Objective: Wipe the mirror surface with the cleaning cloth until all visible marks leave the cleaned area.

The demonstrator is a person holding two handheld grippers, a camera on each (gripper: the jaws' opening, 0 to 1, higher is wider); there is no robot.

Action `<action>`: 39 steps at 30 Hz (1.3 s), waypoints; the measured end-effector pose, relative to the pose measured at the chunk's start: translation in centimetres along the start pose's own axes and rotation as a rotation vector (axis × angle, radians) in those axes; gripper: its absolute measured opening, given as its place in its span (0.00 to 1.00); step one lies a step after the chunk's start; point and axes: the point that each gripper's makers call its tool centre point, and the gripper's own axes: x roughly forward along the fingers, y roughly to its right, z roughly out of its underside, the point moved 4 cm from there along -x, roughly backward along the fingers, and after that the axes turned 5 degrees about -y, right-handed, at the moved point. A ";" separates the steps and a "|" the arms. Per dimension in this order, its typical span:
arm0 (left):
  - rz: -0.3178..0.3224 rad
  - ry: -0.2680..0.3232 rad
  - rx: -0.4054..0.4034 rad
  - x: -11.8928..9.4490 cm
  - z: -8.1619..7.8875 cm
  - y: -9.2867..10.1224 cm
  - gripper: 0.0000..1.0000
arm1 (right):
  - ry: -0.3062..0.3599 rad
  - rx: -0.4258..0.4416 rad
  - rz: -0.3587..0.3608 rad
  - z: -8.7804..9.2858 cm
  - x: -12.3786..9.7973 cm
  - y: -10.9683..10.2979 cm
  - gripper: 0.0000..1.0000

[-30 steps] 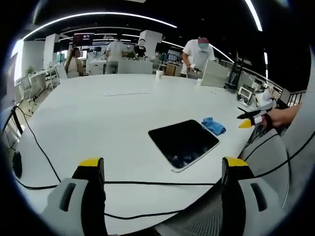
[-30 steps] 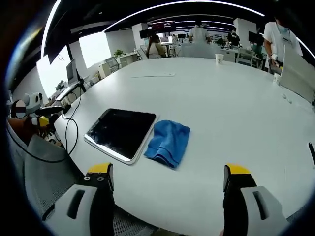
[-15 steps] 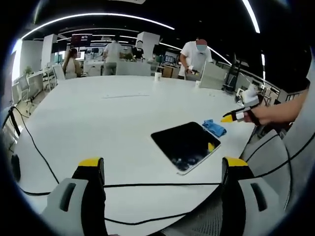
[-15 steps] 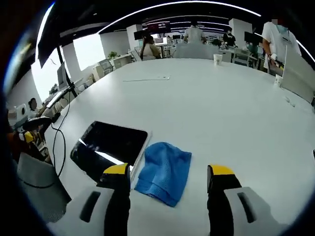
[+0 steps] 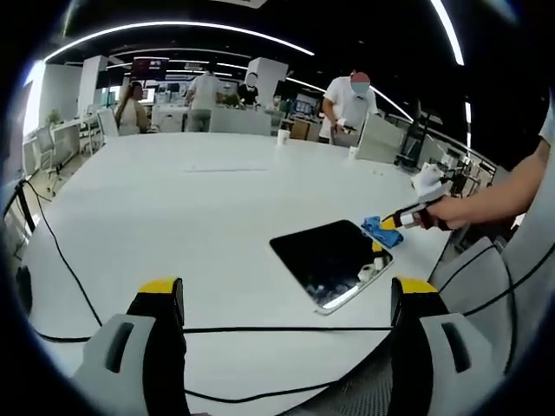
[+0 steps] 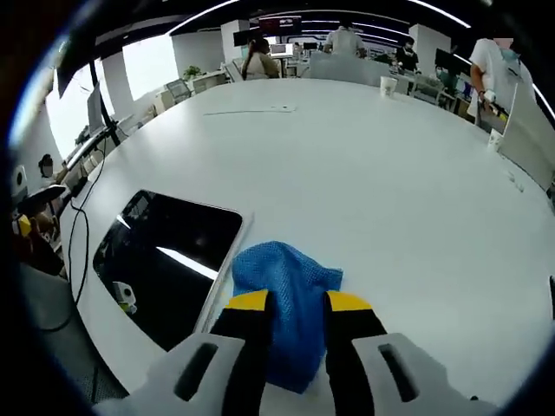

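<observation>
Cloth pickup beside the mirror

Left gripper view: my left gripper (image 5: 286, 299) hangs spread and empty; mirror (image 5: 328, 260) lies near the table (image 5: 173, 199) edge, marks indistinct.
Right gripper view: my right gripper (image 6: 293, 302) pinches the cleaning cloth (image 6: 286, 276) just beside the mirror (image 6: 169, 256); a shallow bite could slip.

**Left tongs spread wide, right tongs at the cloth**

The left gripper (image 5: 286, 303) hung with jaws wide apart above the near edge of the white table (image 5: 173, 199). Ahead and to its right lay the dark mirror (image 5: 328, 260). At the mirror's far right corner, the right gripper (image 5: 388, 224) met the blue cloth (image 5: 375, 229). A black cable (image 5: 260, 329) ran between the left jaws.
</observation>
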 end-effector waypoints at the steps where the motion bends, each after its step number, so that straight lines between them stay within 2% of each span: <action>1: -0.001 -0.001 -0.002 0.0 0.1 0.0 0.99 | -0.014 0.001 0.003 0.3 0.1 0.0 0.15; 8: -0.002 -0.010 0.001 -0.4 0.5 -0.4 0.99 | -0.014 -0.055 0.034 0.2 -0.1 -0.4 0.07; 15: -0.001 -0.005 0.006 -1.0 0.6 -1.3 0.99 | -0.034 -0.079 0.052 0.0 0.1 -0.4 0.04; 17: 0.001 -0.003 0.012 -1.1 0.7 -1.5 0.98 | -0.039 -0.044 0.049 0.0 0.0 -0.4 0.04; 19: 0.001 0.000 0.014 -1.3 0.6 -1.5 0.98 | -0.063 0.060 0.044 -0.1 -0.1 -0.4 0.04; 21: 0.002 0.006 0.016 -1.4 0.6 -1.7 0.98 | -0.058 0.031 0.056 -0.7 -0.5 -0.3 0.05; 23: 0.000 0.002 0.020 -1.4 0.7 -1.7 0.99 | -0.001 0.083 0.042 -2.3 -0.9 -0.6 0.04; 25: -0.029 0.004 0.023 -1.5 0.8 -2.2 0.99 | 0.007 0.070 0.047 -3.8 -1.7 -0.8 0.04; 27: -0.029 0.006 0.021 -1.6 0.8 -2.4 0.99 | 0.021 0.064 0.040 -5.2 -1.9 -0.9 0.04; 29: -0.017 -0.015 0.037 -1.4 1.0 -2.4 0.99 | 0.035 0.116 0.014 -6.2 -2.0 -1.4 0.04; 31: -0.018 -0.021 0.064 -1.4 1.0 -2.5 0.99 | 0.034 0.186 -0.041 -6.8 -1.9 -2.3 0.04; 36: -0.021 -0.008 0.047 -1.3 0.6 -3.0 0.99 | -0.004 0.178 -0.066 -7.0 -0.8 -3.9 0.03; 39: -0.008 -0.013 0.055 -1.1 0.6 -2.8 0.99 | -0.016 0.179 -0.055 -6.9 0.0 -4.7 0.04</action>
